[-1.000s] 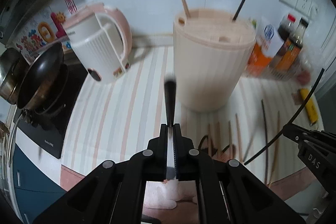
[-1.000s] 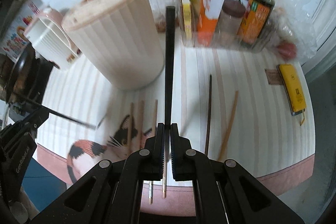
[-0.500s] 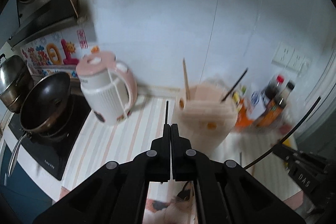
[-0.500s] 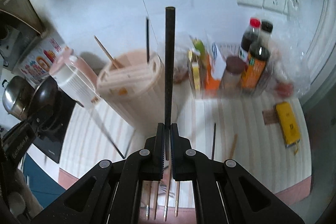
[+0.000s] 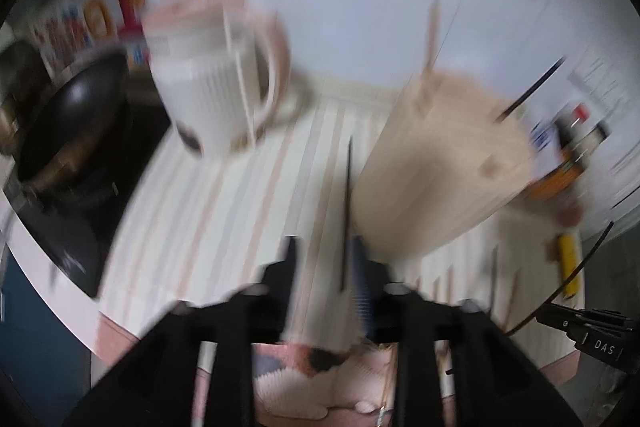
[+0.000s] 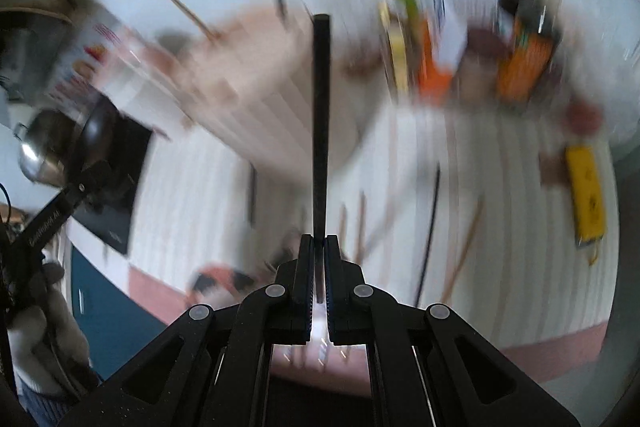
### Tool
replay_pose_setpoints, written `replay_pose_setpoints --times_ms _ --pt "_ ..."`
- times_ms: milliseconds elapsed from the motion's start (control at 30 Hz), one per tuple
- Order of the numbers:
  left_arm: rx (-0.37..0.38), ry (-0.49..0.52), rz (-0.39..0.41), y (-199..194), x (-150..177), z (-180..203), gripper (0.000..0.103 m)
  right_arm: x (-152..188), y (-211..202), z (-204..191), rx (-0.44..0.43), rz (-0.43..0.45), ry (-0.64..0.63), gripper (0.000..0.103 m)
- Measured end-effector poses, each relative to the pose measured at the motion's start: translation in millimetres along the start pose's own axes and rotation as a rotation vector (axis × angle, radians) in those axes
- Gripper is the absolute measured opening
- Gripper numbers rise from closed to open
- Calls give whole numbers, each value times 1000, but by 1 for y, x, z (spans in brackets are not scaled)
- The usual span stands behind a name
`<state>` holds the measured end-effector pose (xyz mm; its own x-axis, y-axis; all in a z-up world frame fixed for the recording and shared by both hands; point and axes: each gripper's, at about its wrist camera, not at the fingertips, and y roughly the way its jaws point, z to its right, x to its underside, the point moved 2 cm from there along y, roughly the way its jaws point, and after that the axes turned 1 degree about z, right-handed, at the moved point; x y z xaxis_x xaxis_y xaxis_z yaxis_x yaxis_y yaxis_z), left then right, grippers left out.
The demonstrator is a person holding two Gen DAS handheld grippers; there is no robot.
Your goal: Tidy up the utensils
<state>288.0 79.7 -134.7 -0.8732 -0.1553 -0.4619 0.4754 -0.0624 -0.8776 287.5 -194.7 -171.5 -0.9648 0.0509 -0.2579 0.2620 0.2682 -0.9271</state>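
Both views are motion-blurred. My right gripper point(image 6: 319, 247) is shut on a black chopstick point(image 6: 321, 115) that points up toward the beige utensil holder point(image 6: 256, 83). The holder point(image 5: 444, 163) has one wooden and one black chopstick standing in it. My left gripper point(image 5: 326, 259) has its jaws apart, and a thin black chopstick point(image 5: 346, 211) sits loose between them, left of the holder. Several wooden and black chopsticks point(image 6: 430, 227) lie on the striped mat in front of the holder.
A white and pink kettle point(image 5: 216, 75) stands at the back left, a black pan point(image 5: 76, 131) on the stove beside it. Sauce bottles point(image 6: 524, 43) and packets line the back wall. A yellow object point(image 6: 584, 195) lies at the right.
My left gripper's jaws have opened around its black chopstick and it has dropped closer to the counter. Both cameras are moving fast; my right gripper still holds its chopstick.
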Motion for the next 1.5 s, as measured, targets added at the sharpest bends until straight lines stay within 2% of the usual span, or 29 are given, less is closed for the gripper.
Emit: replay_pose_setpoints --times_ms 133,233,433,500,567,633,767,900,1033,1133,1200,1300,1367,1433,1500 --pt "19 -12 -139 66 16 0 40 11 72 32 80 -187 39 5" --pt "25 -8 -203 104 22 7 40 16 114 47 134 -273 71 5" --pt "-8 36 -275 154 25 25 39 19 158 59 236 -323 86 5" --pt "-30 62 -283 164 28 29 38 19 163 64 251 -321 98 5" --pt "-50 78 -285 171 32 32 14 19 166 68 263 -320 112 5" --pt "-77 87 -268 170 35 34 6 17 166 69 265 -319 120 5" --pt "-112 78 -258 165 46 29 4 17 167 66 271 -320 119 5" --pt "-103 70 -303 140 89 12 4 27 168 59 281 -336 102 5" --pt "-97 68 -388 109 150 -6 5 36 169 57 259 -365 84 5" --pt "-91 53 -406 96 178 -10 5 42 168 55 254 -367 61 5" --pt "-82 33 -408 97 179 -13 7 41 168 53 252 -368 48 5" --pt "-55 22 -402 106 166 -15 18 42 169 53 235 -391 53 8" --pt "-50 22 -395 113 155 -13 32 44 170 53 233 -399 50 10" --pt "-68 36 -386 120 146 -8 37 40 171 52 242 -408 49 11" --pt "-96 56 -374 128 135 -5 37 39 171 50 254 -410 58 11"
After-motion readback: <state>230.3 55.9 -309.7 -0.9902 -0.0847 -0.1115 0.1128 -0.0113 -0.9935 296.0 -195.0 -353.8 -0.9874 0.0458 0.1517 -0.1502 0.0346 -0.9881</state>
